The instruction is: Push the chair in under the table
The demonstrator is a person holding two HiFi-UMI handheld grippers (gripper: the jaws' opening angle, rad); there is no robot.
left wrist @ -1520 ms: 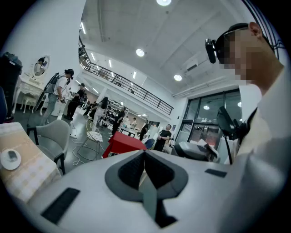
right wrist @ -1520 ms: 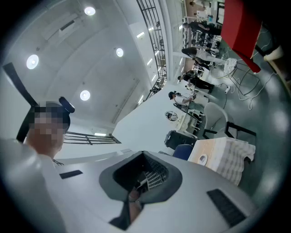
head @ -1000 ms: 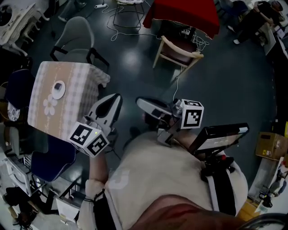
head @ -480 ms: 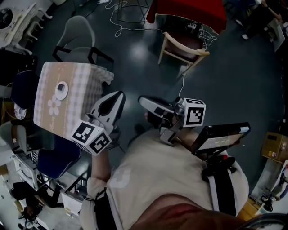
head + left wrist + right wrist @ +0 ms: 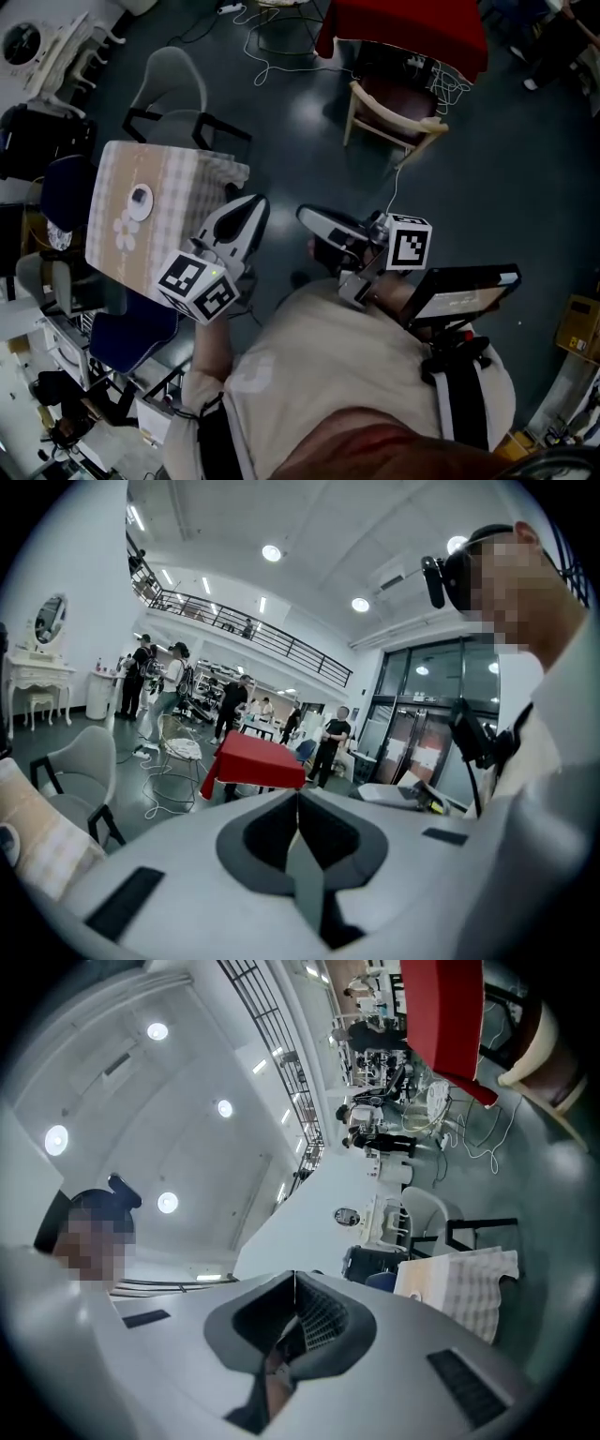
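Dark glossy floor (image 5: 506, 169), large open hall. Red-covered worktop (image 5: 403, 28) at top of head view. Wooden chair (image 5: 394, 117) just beside its near edge, seat out from under it and angled. White cable (image 5: 272, 58) looped on the floor left of the red worktop. Grey chair (image 5: 173, 89) and checked-cloth table (image 5: 159, 220) well apart from it, further left. Left gripper (image 5: 251, 204) and right gripper (image 5: 307, 216) held well short of the red worktop, near the person's chest. Both pairs of fingers (image 5: 234, 855) pressed together, nothing between them.
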